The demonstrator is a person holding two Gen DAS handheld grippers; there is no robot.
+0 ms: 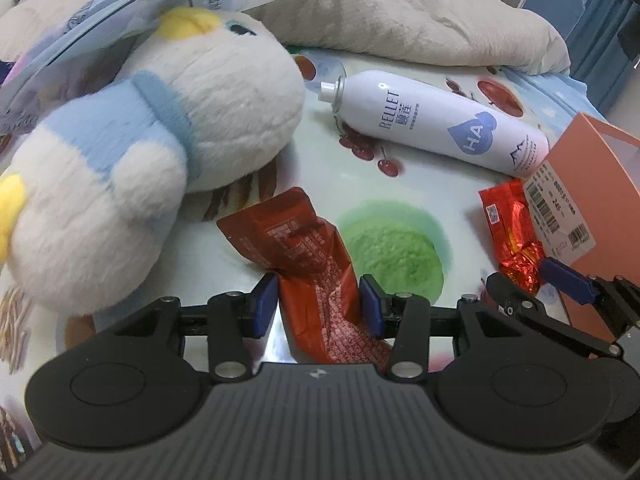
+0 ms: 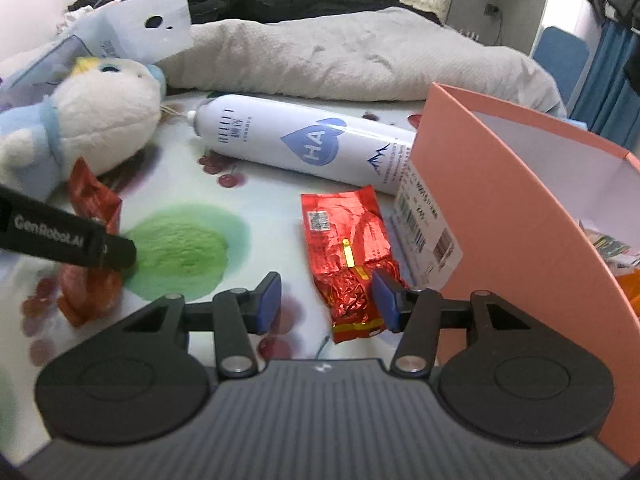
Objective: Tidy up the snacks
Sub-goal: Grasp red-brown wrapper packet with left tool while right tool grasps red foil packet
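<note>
Snacks lie scattered on a fruit-printed sheet (image 1: 340,168). Left claw (image 1: 319,304) has its blue pads pressed on a dark red snack pouch (image 1: 304,264), which is crumpled between them and runs forward toward a white and blue plush toy (image 1: 160,140); in the right wrist view the same pouch (image 2: 90,240) shows partly hidden behind that claw's black finger. Right claw (image 2: 328,300) stands open around the lower end of a shiny red foil packet (image 2: 348,256) that lies flat on the sheet: one pad sits at the packet's right edge, while the other pad is clearly apart from it on the left. That packet (image 1: 508,228) rests just beside the wall of an orange box (image 2: 500,220) bearing barcode labels. A white spray can (image 2: 304,144) lies on its side beyond the packets, its base near the box. A beige blanket (image 2: 340,56) is bunched up behind the can.
</note>
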